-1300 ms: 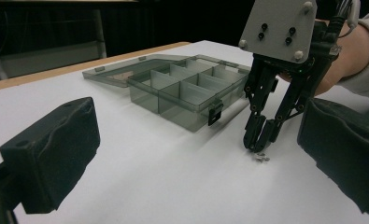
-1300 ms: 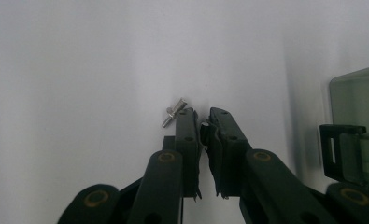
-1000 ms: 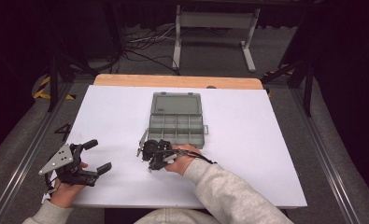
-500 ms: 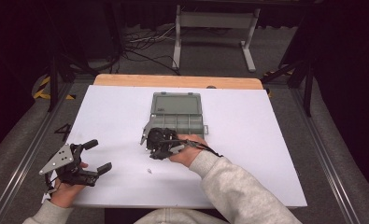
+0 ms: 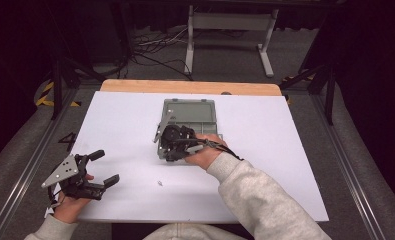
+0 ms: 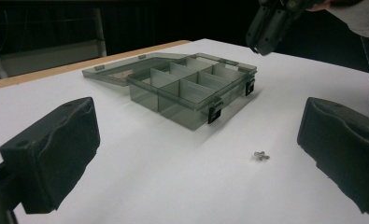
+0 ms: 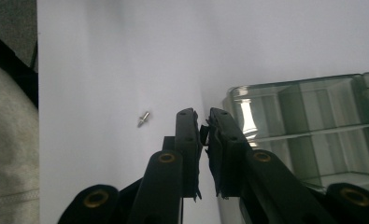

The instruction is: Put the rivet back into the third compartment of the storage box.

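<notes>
A grey see-through organizer box (image 5: 207, 131) (image 6: 191, 88) (image 7: 303, 116) lies open mid-table, its lid (image 6: 112, 72) flat behind the empty compartments. One small metal screw (image 5: 160, 183) (image 6: 261, 155) (image 7: 144, 118) rests on the white table in front of the box. My right gripper (image 5: 164, 149) (image 7: 204, 119) hovers at the box's near-left corner, jaws shut to a thin slit; I cannot tell whether anything is pinched there. It also appears as the right gripper (image 6: 271, 28) in the left gripper view. My left gripper (image 5: 106, 166) (image 6: 198, 149) rests open at the table's front left, facing the screw and box.
The white table (image 5: 285, 150) has a wooden strip (image 5: 185, 86) along its far edge. Metal rails run beside the table on both sides. A stand and cables sit on the floor beyond.
My right gripper has moved away from the front of the table up to the box's near-left corner. The left gripper has stayed still and open.
</notes>
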